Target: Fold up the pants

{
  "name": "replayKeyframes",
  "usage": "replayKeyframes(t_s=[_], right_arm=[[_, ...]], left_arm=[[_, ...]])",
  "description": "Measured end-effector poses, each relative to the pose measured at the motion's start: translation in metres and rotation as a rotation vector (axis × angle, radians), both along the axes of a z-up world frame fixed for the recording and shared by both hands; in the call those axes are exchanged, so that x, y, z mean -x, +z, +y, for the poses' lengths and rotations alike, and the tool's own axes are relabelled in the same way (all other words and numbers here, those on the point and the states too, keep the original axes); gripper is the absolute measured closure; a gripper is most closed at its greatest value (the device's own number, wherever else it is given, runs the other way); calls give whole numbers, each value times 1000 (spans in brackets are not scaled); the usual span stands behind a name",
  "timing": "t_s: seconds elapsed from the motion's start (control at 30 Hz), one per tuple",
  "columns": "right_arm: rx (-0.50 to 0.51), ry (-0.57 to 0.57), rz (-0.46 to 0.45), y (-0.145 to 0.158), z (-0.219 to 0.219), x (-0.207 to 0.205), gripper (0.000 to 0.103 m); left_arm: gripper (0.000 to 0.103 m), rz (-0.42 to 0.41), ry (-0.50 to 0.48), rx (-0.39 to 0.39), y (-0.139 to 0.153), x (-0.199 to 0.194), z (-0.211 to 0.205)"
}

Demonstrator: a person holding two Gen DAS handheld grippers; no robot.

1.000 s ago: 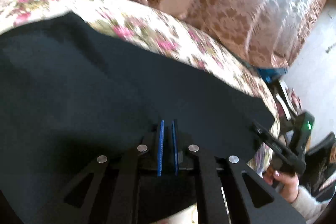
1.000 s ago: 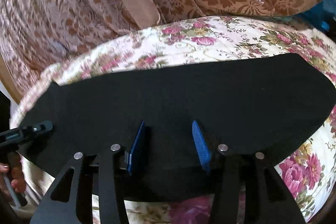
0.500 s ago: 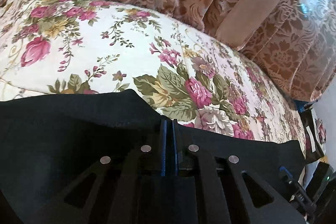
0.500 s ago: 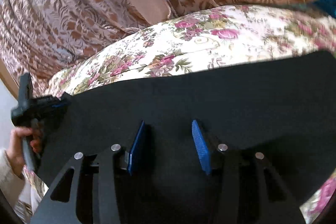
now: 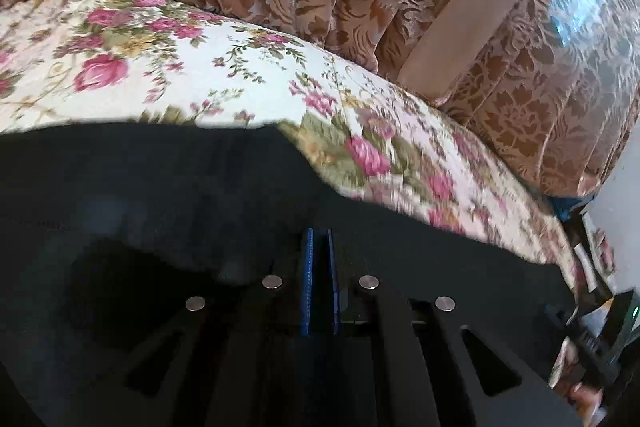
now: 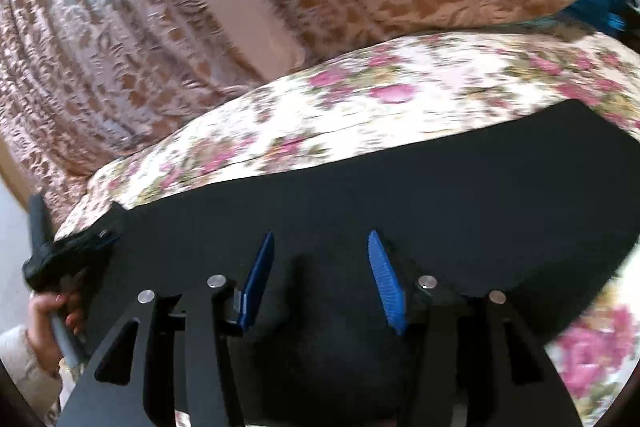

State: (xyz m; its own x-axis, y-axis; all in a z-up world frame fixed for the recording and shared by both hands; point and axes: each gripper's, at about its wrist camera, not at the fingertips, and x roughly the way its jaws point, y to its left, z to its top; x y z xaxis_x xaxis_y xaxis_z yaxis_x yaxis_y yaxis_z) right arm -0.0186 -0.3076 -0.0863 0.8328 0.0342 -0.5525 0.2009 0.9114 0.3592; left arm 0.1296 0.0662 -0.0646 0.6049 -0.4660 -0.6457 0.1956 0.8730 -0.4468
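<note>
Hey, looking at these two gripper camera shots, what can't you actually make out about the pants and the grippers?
- Left wrist view: cloth between the left gripper jaws is black on black; the grip itself is unclear.
- Left wrist view: the pants run off the left and bottom edges, so waistband and legs are indistinguishable.
- Right wrist view: the right gripper hides the near pants edge.
- Both views: motion blur smears the bedspread pattern.

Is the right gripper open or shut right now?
Open. The right gripper has its blue ribbed pads standing well apart over the black fabric pants, nothing pinched between them.
</note>
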Motion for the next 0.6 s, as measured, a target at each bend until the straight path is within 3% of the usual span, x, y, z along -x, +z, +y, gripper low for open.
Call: replayKeyframes(t_s=[0.1, 0.23, 0.37, 0.43, 0.53, 0.57, 0.6], right_arm=[[-19, -71, 23, -6, -24, 12, 54], [-31, -121, 12, -3, -45, 25, 53], [-84, -185, -31, 7, -67, 49, 37], [-101, -221, -43, 13, -77, 60, 35], [-161, -307, -38, 15, -100, 79, 18], [-201, -330, -38, 12, -110, 86, 18], [-237, -347, -38, 9, -119, 90, 18]], left_arm=[[97, -48, -23, -89, 4, 24, -10], [97, -32, -3, -83, 1, 32, -5], [97, -41, 11, -86, 2, 44, -3], [97, -51, 17, -111, 6, 50, -2], [95, -71, 68, -152, 13, 57, 7], [86, -74, 86, -166, 15, 58, 9], [46, -77, 103, -174, 18, 59, 13]])
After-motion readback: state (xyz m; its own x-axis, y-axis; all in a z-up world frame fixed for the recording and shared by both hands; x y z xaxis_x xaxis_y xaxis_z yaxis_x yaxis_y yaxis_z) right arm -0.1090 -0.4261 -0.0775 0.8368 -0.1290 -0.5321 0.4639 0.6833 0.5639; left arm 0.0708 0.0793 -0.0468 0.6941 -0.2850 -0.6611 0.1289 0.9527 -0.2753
